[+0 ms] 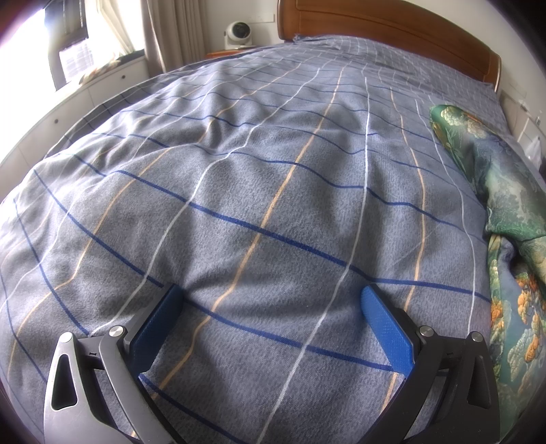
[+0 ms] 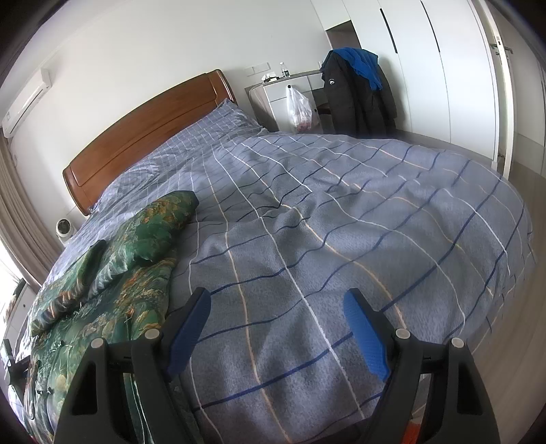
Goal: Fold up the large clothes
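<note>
A green floral garment (image 2: 112,269) lies spread and partly rumpled on the grey-blue checked duvet (image 2: 341,211). In the left wrist view the same garment (image 1: 505,211) runs along the right edge. My left gripper (image 1: 271,300) hovers open just above the duvet (image 1: 239,170), nothing between its blue pads, with the garment off to its right. My right gripper (image 2: 276,304) is open too, over bare duvet, with the garment just beyond its left finger.
A wooden headboard (image 2: 146,126) closes the far end of the bed. A white fan (image 1: 239,33) stands on the bedside table by the curtain. A chair draped with a dark jacket (image 2: 355,92), a hanging plastic bag (image 2: 299,109) and white wardrobes line the far side.
</note>
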